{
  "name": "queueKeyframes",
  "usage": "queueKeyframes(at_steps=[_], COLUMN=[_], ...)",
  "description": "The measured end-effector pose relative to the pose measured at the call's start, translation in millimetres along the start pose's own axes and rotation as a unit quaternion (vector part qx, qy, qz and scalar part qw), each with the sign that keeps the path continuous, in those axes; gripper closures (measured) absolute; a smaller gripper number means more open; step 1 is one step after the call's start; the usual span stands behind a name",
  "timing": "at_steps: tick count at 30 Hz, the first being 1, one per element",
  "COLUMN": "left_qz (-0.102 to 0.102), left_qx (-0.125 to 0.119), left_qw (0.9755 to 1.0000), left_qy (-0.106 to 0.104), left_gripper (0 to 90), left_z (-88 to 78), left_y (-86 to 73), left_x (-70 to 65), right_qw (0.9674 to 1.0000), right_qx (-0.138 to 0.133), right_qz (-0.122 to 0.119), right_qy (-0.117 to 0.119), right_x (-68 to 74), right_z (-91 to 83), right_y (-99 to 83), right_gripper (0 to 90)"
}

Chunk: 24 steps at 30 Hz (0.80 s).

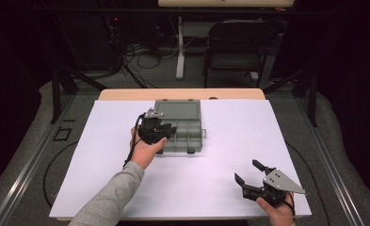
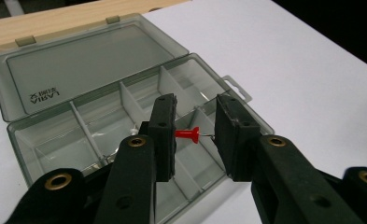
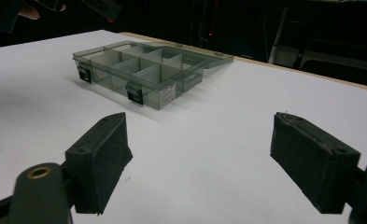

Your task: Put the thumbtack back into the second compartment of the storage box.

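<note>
On the white table (image 1: 220,155) the open grey box (image 2: 102,88) lies with its lid flat behind it. The left gripper (image 2: 195,135) hangs over the box's near compartments, jaws clamped on a red pushpin (image 2: 187,134) held crosswise between its pads. The right gripper (image 1: 250,172) rests near the table's right front corner, jaws spread wide with nothing between them.

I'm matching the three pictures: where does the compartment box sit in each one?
High view: the compartment box lies centre, lid open, on the white sheet, under the left hand-held gripper.
Left gripper view: the box spans the left and middle, behind the jaws.
Right gripper view: the box stands upper left of centre.
Shared landmark: its open lid.
</note>
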<state>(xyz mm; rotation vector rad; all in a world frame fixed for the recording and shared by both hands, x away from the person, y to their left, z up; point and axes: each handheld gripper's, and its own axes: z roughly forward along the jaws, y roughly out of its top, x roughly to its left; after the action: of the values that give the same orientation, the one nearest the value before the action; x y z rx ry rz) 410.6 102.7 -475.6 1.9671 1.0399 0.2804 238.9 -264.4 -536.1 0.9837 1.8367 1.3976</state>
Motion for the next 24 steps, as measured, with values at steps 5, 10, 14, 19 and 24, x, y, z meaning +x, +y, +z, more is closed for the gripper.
queueKeyframes(at_steps=[5,10,14,19,24], left_qz=[-0.021,-0.055,-0.074,-0.074,-0.077], left_qx=[0.01,0.024,0.025,0.032,0.035], left_qw=[0.9995,0.9975,0.9959,0.9948,0.994], left_qy=[0.019,0.038,0.046,0.063,0.069], left_gripper=[69.2,69.2,69.2,69.2,69.2], left_z=[14.9,32.1,41.4,50.1,54.0], left_y=[1.6,3.8,6.5,8.1,8.6], left_x=[12.4,26.9,31.8,32.0,33.2], right_qw=[1.0,1.0,1.0,1.0,1.0], right_qx=[-0.001,-0.002,-0.002,-0.002,-0.002], right_qz=[-0.001,0.0,0.0,0.001,-0.001], right_qy=[0.002,0.001,0.004,0.003,0.005], right_x=[-0.6,-1.0,-0.2,-1.1,-1.0], right_z=[-0.4,-1.7,-0.8,-1.1,-1.2], right_y=[-0.1,0.1,-0.2,-0.2,0.0], right_gripper=[18.9,18.9,18.9,18.9,18.9])
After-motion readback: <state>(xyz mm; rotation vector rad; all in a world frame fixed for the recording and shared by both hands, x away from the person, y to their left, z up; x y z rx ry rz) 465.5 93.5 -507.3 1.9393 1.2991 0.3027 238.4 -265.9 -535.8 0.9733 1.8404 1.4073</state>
